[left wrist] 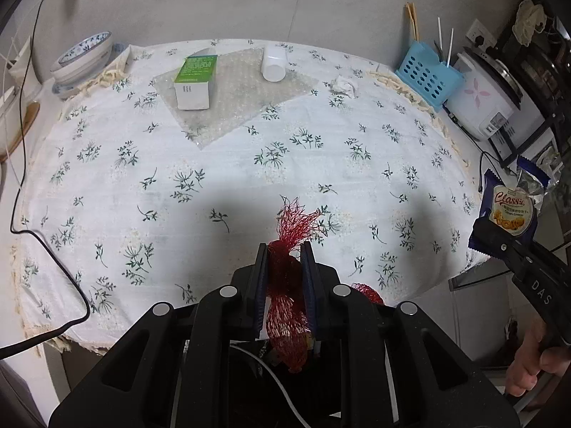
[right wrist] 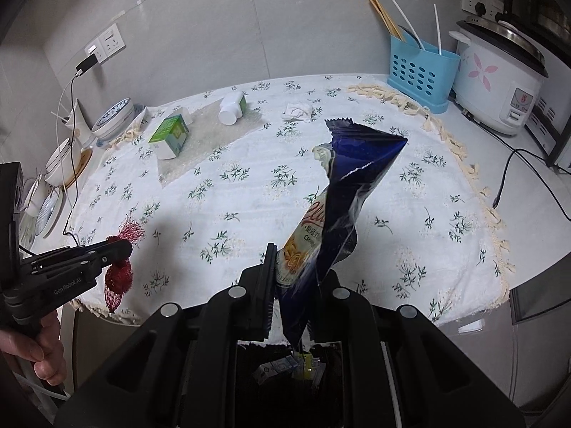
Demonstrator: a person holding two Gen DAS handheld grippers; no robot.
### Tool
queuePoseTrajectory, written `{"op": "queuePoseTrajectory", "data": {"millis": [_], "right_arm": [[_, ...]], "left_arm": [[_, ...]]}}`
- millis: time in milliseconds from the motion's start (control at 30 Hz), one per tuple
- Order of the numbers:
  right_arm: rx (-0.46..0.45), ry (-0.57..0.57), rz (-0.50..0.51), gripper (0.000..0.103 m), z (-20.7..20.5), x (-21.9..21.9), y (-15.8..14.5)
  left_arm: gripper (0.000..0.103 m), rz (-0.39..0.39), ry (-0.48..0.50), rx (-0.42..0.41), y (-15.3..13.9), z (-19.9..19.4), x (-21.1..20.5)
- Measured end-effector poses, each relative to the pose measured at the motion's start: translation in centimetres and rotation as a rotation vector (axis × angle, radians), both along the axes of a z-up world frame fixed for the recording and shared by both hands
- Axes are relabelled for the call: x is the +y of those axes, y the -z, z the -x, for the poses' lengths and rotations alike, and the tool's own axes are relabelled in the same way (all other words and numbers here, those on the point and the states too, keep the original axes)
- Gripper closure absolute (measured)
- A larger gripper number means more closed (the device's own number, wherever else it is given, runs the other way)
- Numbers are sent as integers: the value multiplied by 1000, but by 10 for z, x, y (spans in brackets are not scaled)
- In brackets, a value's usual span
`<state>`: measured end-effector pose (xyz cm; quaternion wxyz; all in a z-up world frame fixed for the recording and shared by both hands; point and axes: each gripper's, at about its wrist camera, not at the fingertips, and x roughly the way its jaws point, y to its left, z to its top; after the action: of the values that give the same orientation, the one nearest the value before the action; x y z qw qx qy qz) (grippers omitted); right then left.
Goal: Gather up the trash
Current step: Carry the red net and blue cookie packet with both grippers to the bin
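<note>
My left gripper point(left wrist: 284, 249) is shut on a red mesh net bag point(left wrist: 287, 296), held over the table's near edge; it also shows in the right wrist view point(right wrist: 119, 274). My right gripper point(right wrist: 296, 249) is shut on a dark blue cookie wrapper point(right wrist: 342, 185), also seen in the left wrist view point(left wrist: 508, 210). A dark bin point(right wrist: 285, 374) with scraps lies below the right gripper. On the floral tablecloth point(left wrist: 249, 178) lie a green-and-white carton point(left wrist: 194, 82), a white bottle point(left wrist: 274, 62) on its side and a crumpled tissue point(left wrist: 343, 85).
A sheet of bubble wrap point(left wrist: 235, 96) lies under the carton and bottle. A blue utensil basket point(left wrist: 426, 75) and a rice cooker point(left wrist: 489, 100) stand at the back right. Bowls point(left wrist: 84, 59) stand at the back left. A black cable point(left wrist: 21, 142) runs along the left edge.
</note>
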<state>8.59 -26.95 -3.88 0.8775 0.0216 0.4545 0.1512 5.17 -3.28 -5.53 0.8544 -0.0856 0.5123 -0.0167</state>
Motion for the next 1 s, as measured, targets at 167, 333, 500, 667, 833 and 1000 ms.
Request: {"op": "queuePoseTrajectory", "data": {"millis": [167,333,500,667,833,1000], "right_arm": [[8,-8,-5,90,14,-4,4],[13,-18,-7,90,28,-6,7],[22,-28,-4,90,42,-10,12],[37,-39,4,90,56,-13,18],[54,-49,12,90,71,-16,25],[75,-52,19,90,85,-21,33]], "left_arm": [[86,-1,-6,6,4,16,-6],[86,-1,-8,9,6,33,-12],[86,4,-13,12,9,48,-16],[86,2,-9,23,15,64,-24],[86,6,-2,33,22,78,-31],[86,3,11,47,32,91,-39]]}}
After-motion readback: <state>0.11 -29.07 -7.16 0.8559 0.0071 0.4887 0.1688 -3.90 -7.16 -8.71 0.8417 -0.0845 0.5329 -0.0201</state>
